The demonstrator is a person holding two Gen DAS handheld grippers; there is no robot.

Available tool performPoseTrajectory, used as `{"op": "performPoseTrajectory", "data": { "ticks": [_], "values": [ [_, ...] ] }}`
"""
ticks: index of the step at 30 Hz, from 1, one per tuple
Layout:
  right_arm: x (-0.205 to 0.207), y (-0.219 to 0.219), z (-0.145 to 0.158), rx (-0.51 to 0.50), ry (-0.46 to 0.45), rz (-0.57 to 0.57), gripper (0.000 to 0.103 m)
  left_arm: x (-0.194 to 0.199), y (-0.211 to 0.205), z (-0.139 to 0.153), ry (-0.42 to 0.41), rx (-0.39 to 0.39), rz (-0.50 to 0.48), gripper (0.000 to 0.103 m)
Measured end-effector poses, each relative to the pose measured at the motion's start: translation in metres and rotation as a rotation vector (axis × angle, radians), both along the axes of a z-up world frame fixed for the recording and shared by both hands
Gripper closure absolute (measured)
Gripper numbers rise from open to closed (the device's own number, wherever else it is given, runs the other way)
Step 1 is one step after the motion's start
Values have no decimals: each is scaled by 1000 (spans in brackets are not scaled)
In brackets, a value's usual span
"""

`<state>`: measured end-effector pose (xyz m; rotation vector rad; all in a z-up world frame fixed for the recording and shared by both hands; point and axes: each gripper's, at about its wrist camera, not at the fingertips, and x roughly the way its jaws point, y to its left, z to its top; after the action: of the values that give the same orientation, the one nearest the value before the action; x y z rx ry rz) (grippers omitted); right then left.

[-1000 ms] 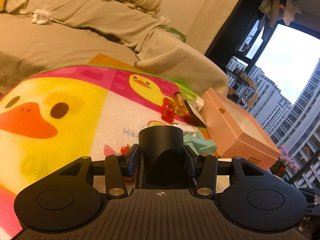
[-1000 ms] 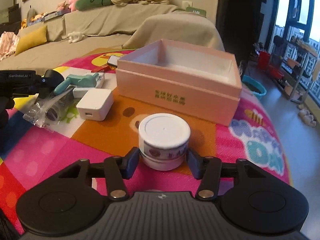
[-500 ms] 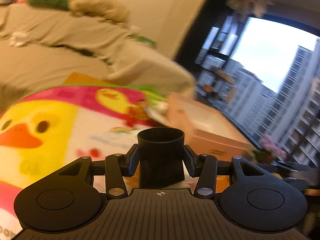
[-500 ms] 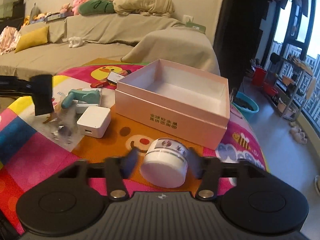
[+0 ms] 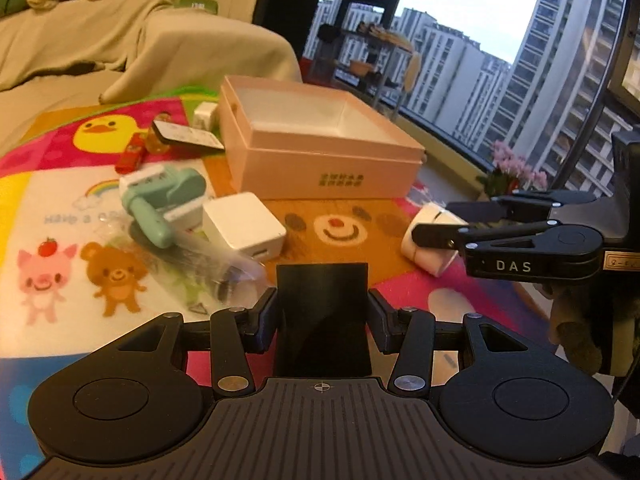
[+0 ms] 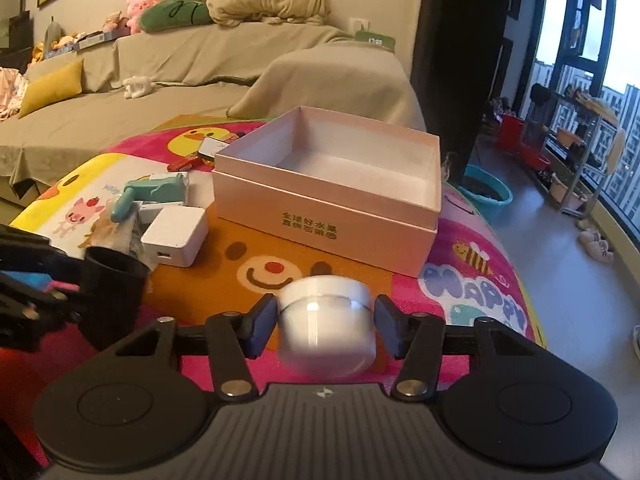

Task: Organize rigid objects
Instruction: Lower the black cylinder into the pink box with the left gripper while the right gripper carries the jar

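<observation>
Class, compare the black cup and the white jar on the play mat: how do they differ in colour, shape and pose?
The black cup is dark and open-topped; the white jar is pale and lidded.
The black cup is taller and tapered; the white jar is squat and round.
The black cup stands upright in the left claw; the white jar is tipped between the right claw's fingers.
Each sits in one claw.

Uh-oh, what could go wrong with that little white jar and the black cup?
The jaws of the right gripper have just been closing around the small white round jar, which looks tilted and blurred, so it might slip out and roll across the colourful mat. The left gripper, holding the black plastic cup, is close beside it. If both head for the open pink cardboard box, they could bump.
</observation>
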<state>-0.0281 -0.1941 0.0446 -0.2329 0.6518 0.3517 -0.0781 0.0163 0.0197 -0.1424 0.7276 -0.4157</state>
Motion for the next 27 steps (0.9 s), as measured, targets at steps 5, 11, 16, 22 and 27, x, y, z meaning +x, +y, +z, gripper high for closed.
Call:
{"op": "performPoseTrajectory", "data": {
  "ticks": [5, 11, 16, 22, 27],
  "values": [
    [-3, 2, -7, -16, -30, -7, 52, -1, -8, -6, 20, 41, -8, 52],
    [-10, -4, -15, -37, 4, 6, 49, -5, -20, -6, -2, 104, -28, 51],
    [-15, -16, -14, -19, 50, 14, 48, -2, -23, -9, 7, 109, -35, 52],
    [19, -6, 0, -41, 108, 18, 33, -4, -27, -9, -3, 134, -34, 52],
    [26, -4, 4, -24, 140, 56, 47, -11, -26, -2, -40, 112, -50, 52]
  ]
}}
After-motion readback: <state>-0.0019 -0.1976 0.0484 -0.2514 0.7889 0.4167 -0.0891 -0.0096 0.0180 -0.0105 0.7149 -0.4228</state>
